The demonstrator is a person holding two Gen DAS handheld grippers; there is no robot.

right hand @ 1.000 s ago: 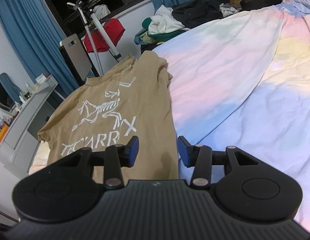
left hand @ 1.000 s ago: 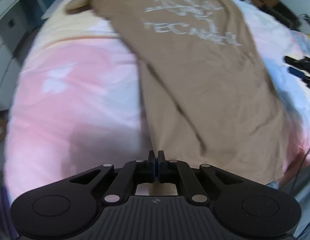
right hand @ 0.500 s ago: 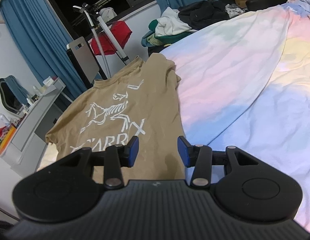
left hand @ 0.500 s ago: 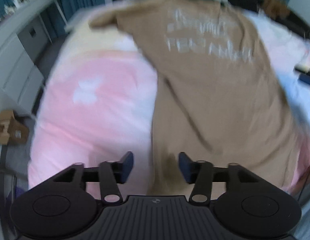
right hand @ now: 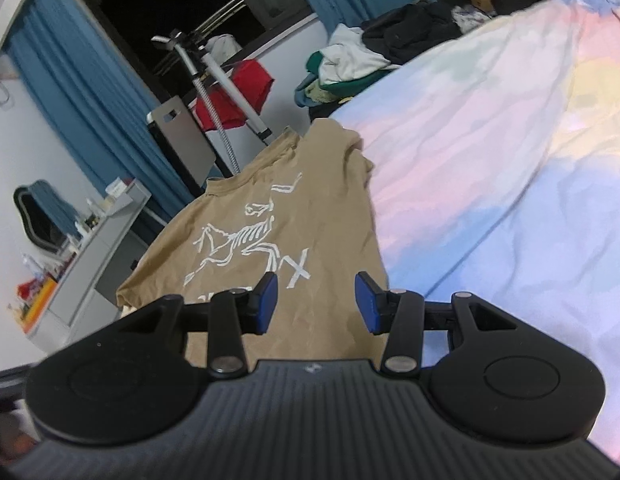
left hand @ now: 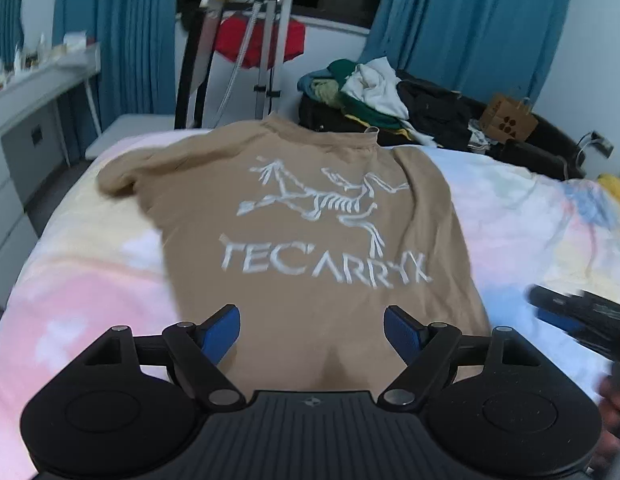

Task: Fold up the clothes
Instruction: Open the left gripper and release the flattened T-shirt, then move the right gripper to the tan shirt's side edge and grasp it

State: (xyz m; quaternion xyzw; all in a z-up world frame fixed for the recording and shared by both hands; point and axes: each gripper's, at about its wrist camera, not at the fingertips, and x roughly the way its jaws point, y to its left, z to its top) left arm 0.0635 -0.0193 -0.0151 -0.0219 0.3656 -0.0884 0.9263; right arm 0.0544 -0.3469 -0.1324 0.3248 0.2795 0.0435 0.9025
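T-shirt (left hand: 322, 248) lies print-up on the bed (left hand: 530, 216), its right side apparently turned under along a straight edge and its left sleeve (left hand: 117, 176) sticking out, so I judge folding partly done. My left tongs (left hand: 312, 330) and right tongs (right hand: 316, 300) hover open, empty.

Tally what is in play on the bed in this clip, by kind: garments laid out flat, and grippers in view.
Tan T-shirt laid out on the bedspread: 1
Grippers, both open and holding nothing: 2 (left gripper, right gripper)
Total: 3
The heap of clothes beyond the bed is too jumbled to count.
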